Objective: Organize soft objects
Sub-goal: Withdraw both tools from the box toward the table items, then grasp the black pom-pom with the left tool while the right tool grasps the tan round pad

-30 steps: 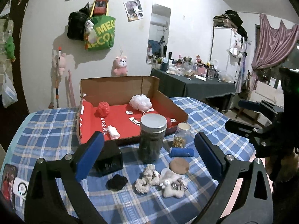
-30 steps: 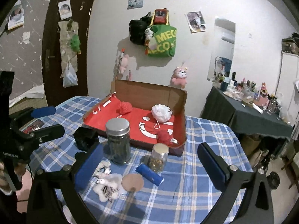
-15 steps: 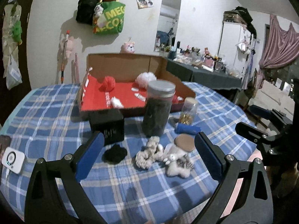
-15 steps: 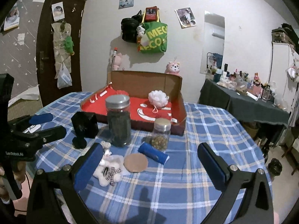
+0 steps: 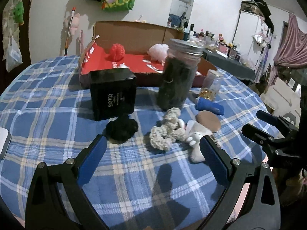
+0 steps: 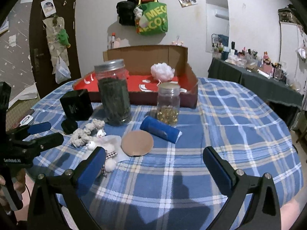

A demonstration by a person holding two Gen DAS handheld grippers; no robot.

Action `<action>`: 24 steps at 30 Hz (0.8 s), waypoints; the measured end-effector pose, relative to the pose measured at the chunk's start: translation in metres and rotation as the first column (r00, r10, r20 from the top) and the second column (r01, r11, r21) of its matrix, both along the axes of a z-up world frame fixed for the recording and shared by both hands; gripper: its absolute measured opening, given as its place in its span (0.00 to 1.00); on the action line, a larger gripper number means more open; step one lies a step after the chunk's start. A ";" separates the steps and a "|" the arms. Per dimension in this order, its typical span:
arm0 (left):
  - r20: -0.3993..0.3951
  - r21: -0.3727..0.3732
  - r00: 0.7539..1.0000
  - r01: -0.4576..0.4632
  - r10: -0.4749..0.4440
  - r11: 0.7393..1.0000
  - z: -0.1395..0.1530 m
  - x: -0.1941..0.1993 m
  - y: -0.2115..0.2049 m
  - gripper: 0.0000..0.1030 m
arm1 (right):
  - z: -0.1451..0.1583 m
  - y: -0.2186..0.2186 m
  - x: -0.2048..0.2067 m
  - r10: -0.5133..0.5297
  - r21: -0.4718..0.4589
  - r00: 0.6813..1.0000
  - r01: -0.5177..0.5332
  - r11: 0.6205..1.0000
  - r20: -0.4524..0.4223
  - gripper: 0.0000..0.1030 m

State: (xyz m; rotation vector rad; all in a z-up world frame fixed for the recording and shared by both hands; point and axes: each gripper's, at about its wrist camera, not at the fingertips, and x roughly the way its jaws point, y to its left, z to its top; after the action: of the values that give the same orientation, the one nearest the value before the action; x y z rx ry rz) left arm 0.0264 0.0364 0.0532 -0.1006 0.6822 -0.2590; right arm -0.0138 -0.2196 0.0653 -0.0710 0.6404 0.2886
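Both our grippers gape wide over the plaid cloth.

Nearest our left gripper (image 5: 152,154) and right gripper (image 6: 154,163): a knobbly cream scrunchie (image 5: 167,131), a fuzzy black scrunchie (image 5: 122,129) (both soft); farther, a glass jar (image 5: 179,74) and a cardboard box (image 5: 134,36).

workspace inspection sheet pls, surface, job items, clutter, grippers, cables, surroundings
Surface: round table under a blue plaid cloth.
Job's things: black scrunchie, beige scrunchie and white plush toy lie on the cloth; red pouf and white pouf already sit in the cardboard box.
Clutter: black box, tall dark-filled jar, small jar of yellow beads, blue roll, brown disc.
Grippers: left gripper open, empty; right gripper open, empty.
Cables: nothing seen.
Surroundings: green tote bag on the wall, dark door, cluttered side table.
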 end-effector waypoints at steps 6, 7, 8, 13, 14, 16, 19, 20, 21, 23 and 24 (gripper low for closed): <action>-0.030 0.055 0.999 -0.023 0.024 0.998 -0.004 0.017 0.006 0.96 | -0.011 0.007 0.020 0.022 -0.005 0.999 -0.022 1.000 -0.044 1.00; -0.040 0.053 0.999 -0.020 0.022 0.998 -0.005 0.020 0.008 0.96 | -0.014 0.009 0.025 0.027 -0.009 0.998 -0.028 1.000 -0.056 1.00; -0.051 0.054 0.998 -0.017 0.020 0.998 -0.006 0.024 0.010 0.96 | -0.017 0.012 0.030 0.031 -0.013 0.997 -0.032 0.999 -0.069 0.99; -0.087 0.087 0.996 -0.016 0.024 0.996 -0.012 0.041 0.015 0.93 | -0.026 0.021 0.048 0.036 -0.034 0.993 -0.041 0.999 -0.116 0.92; -0.093 0.085 0.995 -0.016 0.024 0.996 -0.012 0.043 0.017 0.89 | -0.028 0.022 0.052 0.036 -0.036 0.992 -0.041 0.999 -0.125 0.91; -0.112 0.084 0.994 -0.011 0.020 0.996 -0.015 0.049 0.019 0.82 | -0.032 0.025 0.058 0.040 -0.041 0.988 -0.047 0.998 -0.147 0.90; -0.138 0.069 0.990 0.011 -0.001 0.998 -0.020 0.055 0.020 0.66 | -0.037 0.030 0.064 0.053 -0.049 0.984 -0.063 0.997 -0.171 0.85; -0.140 0.058 0.990 0.024 -0.016 0.998 -0.020 0.056 0.019 0.54 | -0.038 0.032 0.065 0.059 -0.050 0.983 -0.068 0.996 -0.175 0.82; -0.141 0.052 0.990 0.031 -0.024 0.998 -0.020 0.056 0.020 0.48 | -0.038 0.033 0.065 0.066 -0.051 0.982 -0.076 0.996 -0.177 0.77; -0.145 0.046 0.989 0.049 -0.042 0.998 -0.021 0.055 0.018 0.31 | -0.039 0.036 0.064 0.090 -0.046 0.980 -0.100 0.994 -0.179 0.50; -0.144 0.038 0.988 0.057 -0.051 0.998 -0.020 0.053 0.017 0.31 | -0.039 0.037 0.062 0.102 -0.048 0.979 -0.112 0.993 -0.174 0.49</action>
State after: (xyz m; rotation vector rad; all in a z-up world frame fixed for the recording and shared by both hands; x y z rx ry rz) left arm 0.0796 0.0532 0.0333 -0.0613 0.8335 -0.2914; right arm 0.0479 -0.1824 0.0267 -0.1377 0.8172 0.3832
